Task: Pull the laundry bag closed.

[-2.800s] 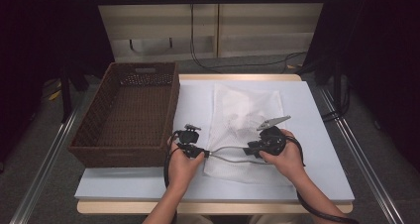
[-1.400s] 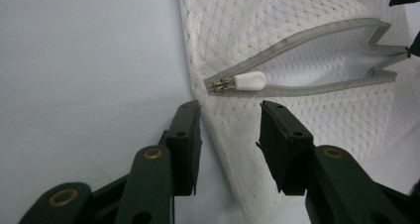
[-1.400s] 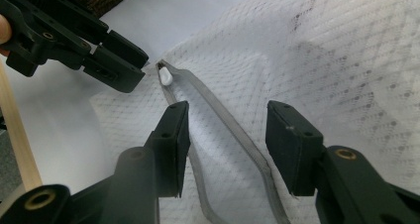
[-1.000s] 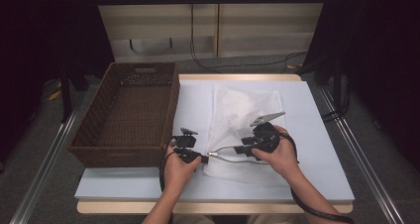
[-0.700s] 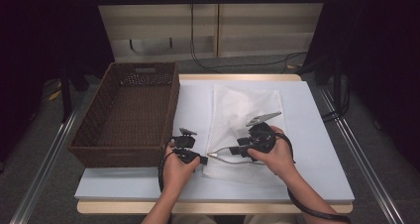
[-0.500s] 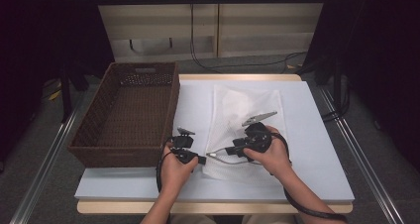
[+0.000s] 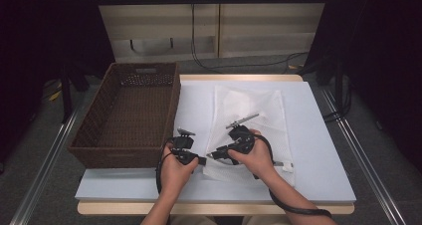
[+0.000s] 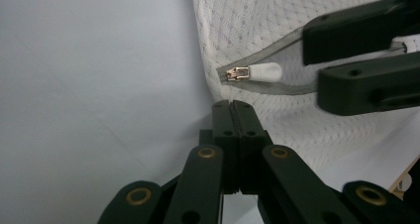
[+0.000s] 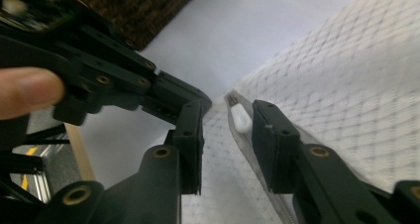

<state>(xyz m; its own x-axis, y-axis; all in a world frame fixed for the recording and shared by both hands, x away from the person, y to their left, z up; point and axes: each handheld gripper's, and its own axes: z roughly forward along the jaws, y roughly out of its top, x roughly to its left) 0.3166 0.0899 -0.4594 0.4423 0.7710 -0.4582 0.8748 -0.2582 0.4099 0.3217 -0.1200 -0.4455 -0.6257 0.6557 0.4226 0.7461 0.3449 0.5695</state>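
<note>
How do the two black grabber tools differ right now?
The left gripper has its jaws pressed shut on the corner of the white mesh bag, while the right gripper has just been closing, a gap left between its jaws. The left one pins fabric; the right one straddles the zipper's white pull tab without squeezing it. Both are black, hand-held, and meet at the bag's near left corner.

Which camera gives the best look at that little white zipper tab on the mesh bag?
The left gripper view: the zipper tab lies sharp and unobstructed on the mesh bag. In the right gripper view it is blurred, part-hidden beside a jaw. From the high view it is too small to tell.
</note>
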